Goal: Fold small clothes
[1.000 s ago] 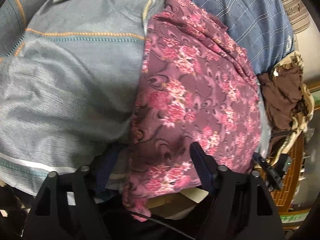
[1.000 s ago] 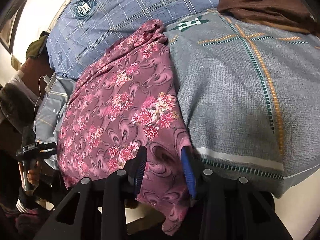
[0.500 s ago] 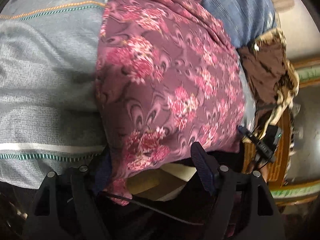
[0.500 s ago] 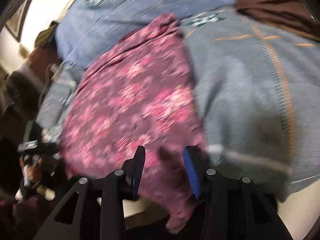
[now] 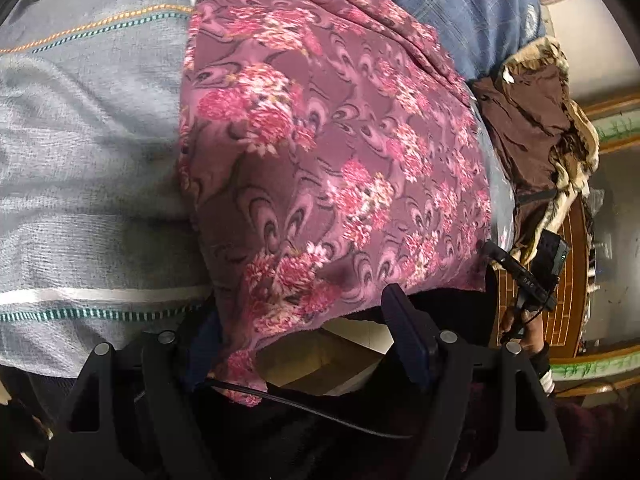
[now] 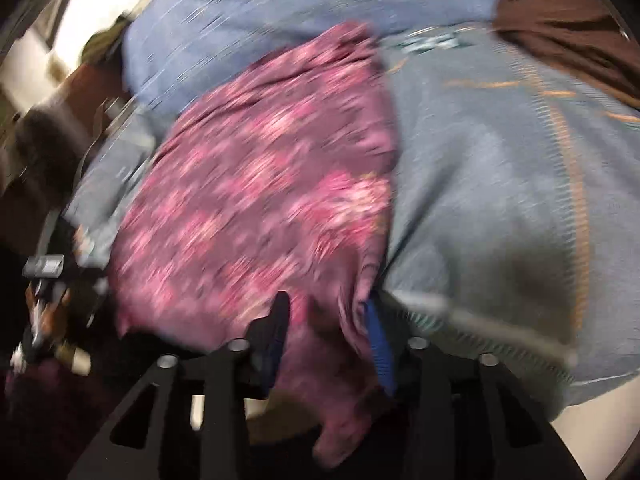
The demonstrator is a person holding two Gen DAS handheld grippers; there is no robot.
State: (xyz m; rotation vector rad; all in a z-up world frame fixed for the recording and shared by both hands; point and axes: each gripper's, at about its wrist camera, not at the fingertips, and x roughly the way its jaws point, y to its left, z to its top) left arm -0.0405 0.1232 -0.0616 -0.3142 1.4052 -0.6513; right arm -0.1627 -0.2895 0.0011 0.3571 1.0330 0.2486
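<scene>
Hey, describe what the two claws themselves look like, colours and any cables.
Both are matte black, angular frames with triangular cut-outs and round silver-grey bolt heads. The left claw has dark navy finger pads and a thin black cable draped across its base. The right claw carries brighter blue ribbed pads, though its view is blurred.

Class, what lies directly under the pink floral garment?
The floral garment lies over a grey striped blanket and a blue checked cloth at its far end. What lies beneath its middle is covered.
</scene>
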